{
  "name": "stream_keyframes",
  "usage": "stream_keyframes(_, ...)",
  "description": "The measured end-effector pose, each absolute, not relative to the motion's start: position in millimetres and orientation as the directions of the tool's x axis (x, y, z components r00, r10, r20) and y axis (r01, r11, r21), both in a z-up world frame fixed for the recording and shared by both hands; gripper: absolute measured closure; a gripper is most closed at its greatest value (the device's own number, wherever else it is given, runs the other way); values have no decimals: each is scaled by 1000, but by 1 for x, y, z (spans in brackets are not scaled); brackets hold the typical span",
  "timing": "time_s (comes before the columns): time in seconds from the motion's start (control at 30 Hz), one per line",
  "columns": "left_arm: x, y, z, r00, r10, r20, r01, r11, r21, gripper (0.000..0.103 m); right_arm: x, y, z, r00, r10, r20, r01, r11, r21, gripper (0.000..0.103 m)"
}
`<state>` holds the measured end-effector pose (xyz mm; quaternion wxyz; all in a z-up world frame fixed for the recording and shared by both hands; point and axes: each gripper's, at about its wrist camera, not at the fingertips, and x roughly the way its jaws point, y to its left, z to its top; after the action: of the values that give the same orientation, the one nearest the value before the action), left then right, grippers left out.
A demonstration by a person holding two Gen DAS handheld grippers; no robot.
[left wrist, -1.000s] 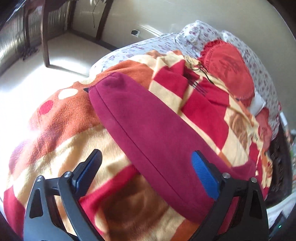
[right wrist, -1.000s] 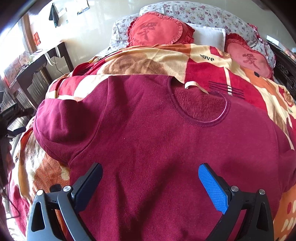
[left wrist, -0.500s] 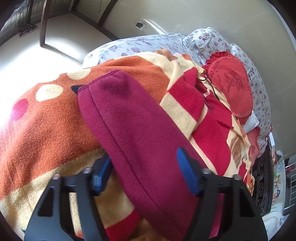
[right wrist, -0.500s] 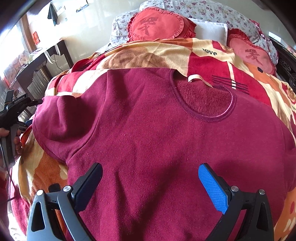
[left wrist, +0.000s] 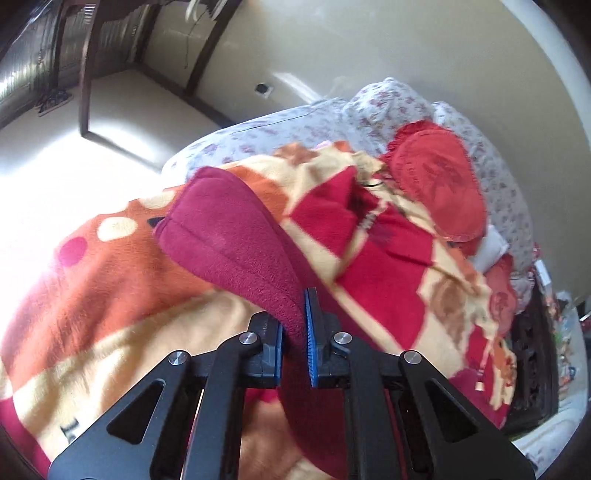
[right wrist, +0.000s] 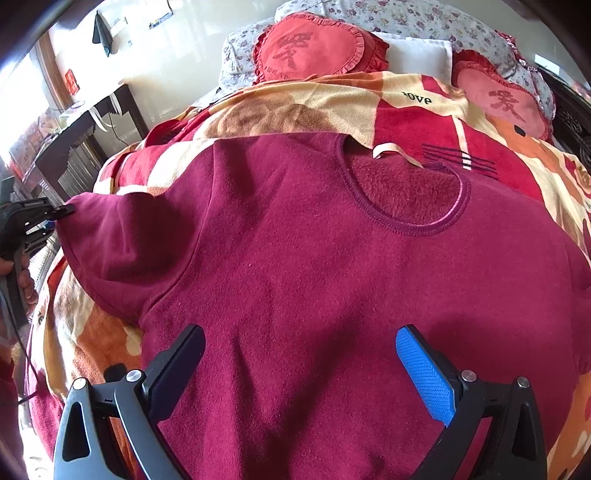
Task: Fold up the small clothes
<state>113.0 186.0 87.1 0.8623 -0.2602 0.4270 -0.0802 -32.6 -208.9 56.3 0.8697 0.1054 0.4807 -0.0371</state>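
Note:
A maroon fleece sweater [right wrist: 332, 266] lies spread front-up on a patterned blanket [right wrist: 424, 110] on a bed, neckline toward the pillows. My left gripper [left wrist: 294, 332] is shut on the sweater's sleeve [left wrist: 236, 243], which is lifted a little off the blanket. The left gripper also shows at the far left of the right wrist view [right wrist: 55, 216], pinching the sleeve end. My right gripper [right wrist: 301, 363] is open and empty, hovering over the sweater's lower body.
Two red heart cushions [right wrist: 314, 44] and floral pillows [right wrist: 406, 14] lie at the head of the bed. A dark desk [right wrist: 74, 136] stands left of the bed. Pale floor [left wrist: 55, 166] and a wooden chair leg [left wrist: 86, 74] lie beyond the bed's edge.
My left gripper moved onto the sleeve, closed on it and lifted it slightly. My right gripper stayed open over the sweater's body, shifting only a little.

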Motion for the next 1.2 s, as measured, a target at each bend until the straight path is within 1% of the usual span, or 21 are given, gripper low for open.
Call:
stream_keyframes(0.1, 98, 155, 111, 634, -395, -665, 11, 864, -503, 94, -36, -216, 61, 547, 26, -837, 180, 972, 148, 0)
stream_keyframes(0.2, 79, 112, 132, 618, -472, -629, 130, 850, -510, 94, -39, -228, 67, 556, 14, -831, 206, 966, 154, 0)
stream_keyframes(0.4, 42, 11, 142, 521, -587, -619, 316, 807, -500, 94, -53, -258, 79, 574, -22, -818, 260, 953, 156, 0)
stream_keyframes(0.57, 13, -79, 121, 423, -624, -657, 426, 777, -463, 94, -70, -290, 87, 586, -55, -808, 318, 933, 167, 0)
stream_keyframes(0.73, -12, -149, 84, 360, -598, -716, 500, 772, -393, 94, -87, -321, 87, 580, -71, -811, 370, 910, 185, 0)
stream_keyframes(0.87, -26, -175, 54, 272, -585, -765, 532, 753, -387, 92, -98, -341, 82, 579, -43, -814, 398, 887, 236, 0)
stream_keyframes(0.9, -30, -179, 49, 246, -576, -780, 542, 749, -382, 87, -100, -345, 82, 583, -33, -812, 401, 881, 251, 0)
stream_keyframes(0.97, -38, -184, 47, 214, -570, -793, 575, 730, -370, 59, -102, -350, 81, 588, -24, -809, 407, 872, 271, 0)
stream_keyframes(1.0, -42, -183, 49, 203, -585, -785, 593, 712, -377, 53, -103, -352, 82, 592, -18, -806, 410, 868, 281, 0)
stream_keyframes(1.03, -48, -182, 54, 197, -599, -776, 610, 695, -382, 44, -103, -355, 82, 598, -10, -802, 410, 863, 295, 0)
stream_keyframes(1.07, -53, -179, 58, 197, -604, -772, 620, 687, -380, 37, -103, -357, 82, 604, 1, -797, 410, 857, 312, 0)
stream_keyframes(1.1, -56, -176, 61, 197, -604, -772, 625, 684, -376, 35, -102, -358, 82, 607, 11, -794, 411, 851, 326, 0)
stream_keyframes(1.2, -64, -161, 75, 196, -603, -773, 641, 675, -364, 35, -99, -360, 81, 618, 41, -785, 408, 837, 365, 0)
